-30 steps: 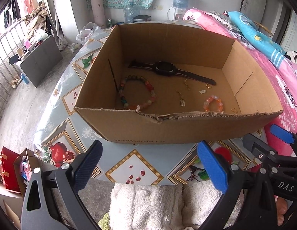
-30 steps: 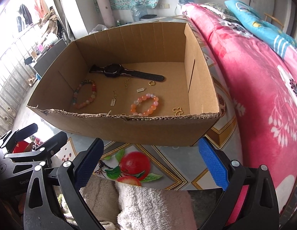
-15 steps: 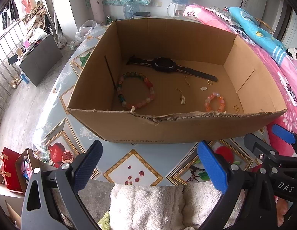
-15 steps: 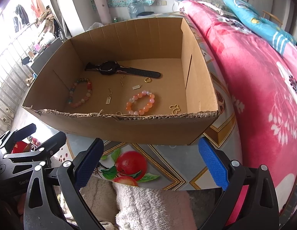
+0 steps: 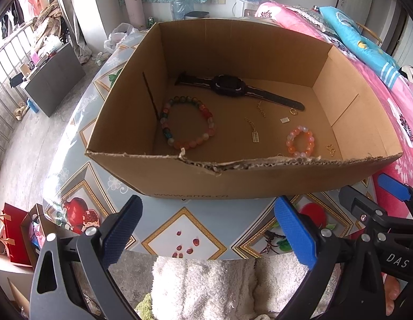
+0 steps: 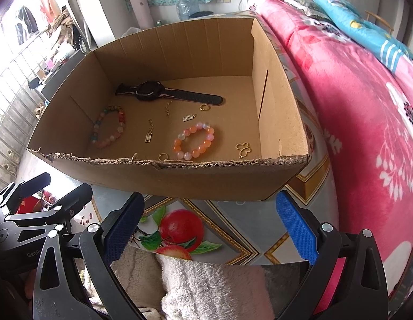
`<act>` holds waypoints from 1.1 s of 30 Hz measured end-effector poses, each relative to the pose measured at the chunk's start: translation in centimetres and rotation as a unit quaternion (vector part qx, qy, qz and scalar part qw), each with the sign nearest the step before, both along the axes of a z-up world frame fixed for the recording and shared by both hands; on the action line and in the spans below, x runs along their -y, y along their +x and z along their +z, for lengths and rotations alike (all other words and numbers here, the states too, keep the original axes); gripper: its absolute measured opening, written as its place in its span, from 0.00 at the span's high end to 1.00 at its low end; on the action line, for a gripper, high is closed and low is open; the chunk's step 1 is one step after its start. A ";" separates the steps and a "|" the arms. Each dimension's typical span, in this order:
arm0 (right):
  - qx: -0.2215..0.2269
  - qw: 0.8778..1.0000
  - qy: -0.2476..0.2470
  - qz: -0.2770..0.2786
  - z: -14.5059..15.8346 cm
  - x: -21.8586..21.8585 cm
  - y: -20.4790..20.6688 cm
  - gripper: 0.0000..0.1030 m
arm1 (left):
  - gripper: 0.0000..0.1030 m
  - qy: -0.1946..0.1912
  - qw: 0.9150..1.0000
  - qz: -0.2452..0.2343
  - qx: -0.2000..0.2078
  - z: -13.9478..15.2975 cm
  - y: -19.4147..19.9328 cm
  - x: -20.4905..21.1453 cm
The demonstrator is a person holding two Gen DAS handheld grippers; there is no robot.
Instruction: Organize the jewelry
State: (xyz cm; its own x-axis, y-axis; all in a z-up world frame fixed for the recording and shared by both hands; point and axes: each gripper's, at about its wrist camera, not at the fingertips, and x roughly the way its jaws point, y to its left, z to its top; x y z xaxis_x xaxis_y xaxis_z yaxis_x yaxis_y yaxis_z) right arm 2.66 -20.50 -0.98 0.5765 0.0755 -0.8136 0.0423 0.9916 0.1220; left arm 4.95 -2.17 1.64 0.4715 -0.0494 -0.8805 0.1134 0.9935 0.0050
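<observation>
Currently both tongs are held wide and empty short of the open brown cardboard box point(image 5: 233, 184): left gripper point(image 5: 206, 229), right gripper point(image 6: 209, 225). On the box floor, the black wristwatch point(image 5: 230, 89) lies at 12 o'clock, the multicoloured bead bracelet point(image 5: 187, 125) at 9, the orange-pink bead bracelet point(image 6: 194, 144) at 5. Beads are judged hard, slick, light; a pinch across one side of the loop is advised. The thin gold chains point(image 5: 253, 130) and butterfly charm point(image 6: 243, 149) are expected to slip; they lie flat.

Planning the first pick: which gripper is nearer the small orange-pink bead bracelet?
Right. The right gripper faces the orange-pink bead bracelet almost straight on; the left gripper sits further left, bracelet off to its right.
</observation>
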 end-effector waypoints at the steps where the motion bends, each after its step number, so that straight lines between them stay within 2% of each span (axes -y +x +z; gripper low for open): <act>1: -0.001 1.000 0.000 0.000 0.0 0.0 0.0 0.08 | 0.06 0.000 1.000 0.000 0.000 0.0 0.0 0.0; 33: -0.009 1.000 0.000 -0.004 -0.1 -0.2 0.2 0.08 | 0.06 -0.003 1.000 0.001 -0.007 -0.3 0.0 -0.2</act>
